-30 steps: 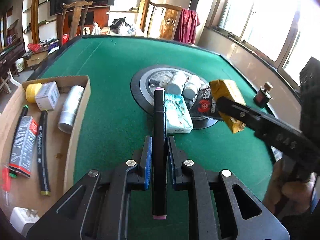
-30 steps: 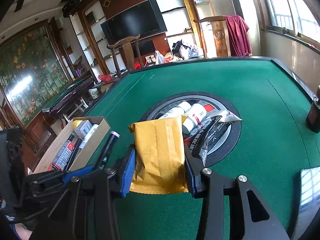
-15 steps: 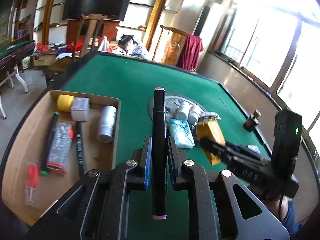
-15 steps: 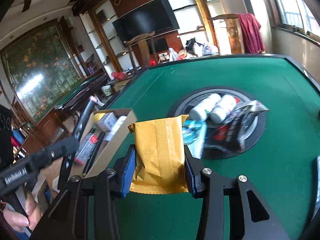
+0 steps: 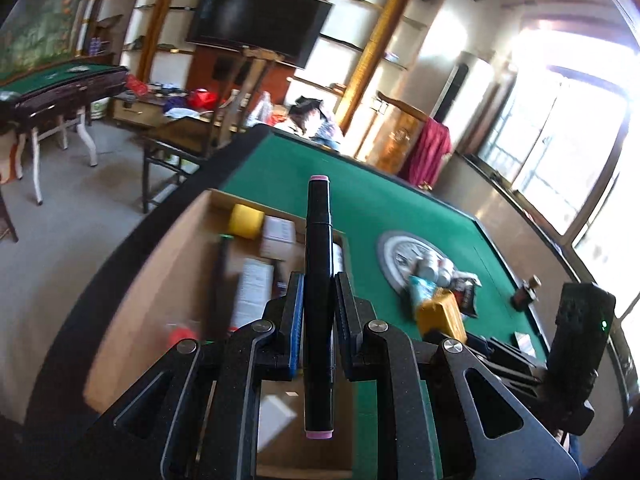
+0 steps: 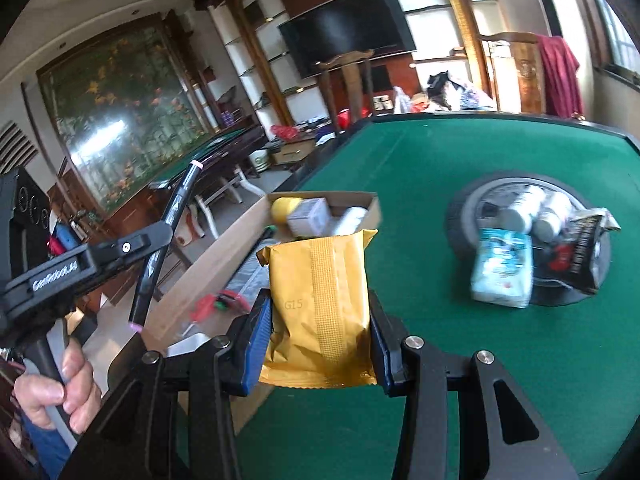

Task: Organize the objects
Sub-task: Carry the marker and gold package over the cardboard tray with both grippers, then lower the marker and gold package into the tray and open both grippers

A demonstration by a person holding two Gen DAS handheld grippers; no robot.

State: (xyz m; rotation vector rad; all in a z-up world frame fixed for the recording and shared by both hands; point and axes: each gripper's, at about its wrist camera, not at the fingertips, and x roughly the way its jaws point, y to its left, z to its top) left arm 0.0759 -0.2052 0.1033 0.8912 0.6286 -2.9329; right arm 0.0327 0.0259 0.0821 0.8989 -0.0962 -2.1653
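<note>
Your left gripper (image 5: 316, 300) is clamped hard on the black marker (image 5: 318, 280), pads tight against its barrel, pink caps showing at both ends. Your right gripper (image 6: 320, 328) is closed on the yellow packet (image 6: 320, 300), jaws about a packet's width apart, pads pressing both its side edges so it stands upright between them.

Both loads look to be in the carry step: picked up and on the way to the cardboard box (image 5: 176, 248) at the table's left edge. From the left wrist the marker hangs over the box's inner part, above the items lying there; from the right wrist the packet hangs near the box's near-right corner, partly over the green table (image 6: 480, 160). The views are smeared, so exact height above the box is hard to judge.

Next, I would say, you need to lower each load into a free patch of the box before letting go. The marker wants to lie flat alongside the pens already there, so tip it level first. The packet needs to cross the box wall fully.

Outward, a tissue pack (image 6: 502, 268), two white bottles (image 6: 528, 210) and a black pouch (image 6: 584, 248) lie on the round centre plate (image 6: 472, 208), unsorted.
</note>
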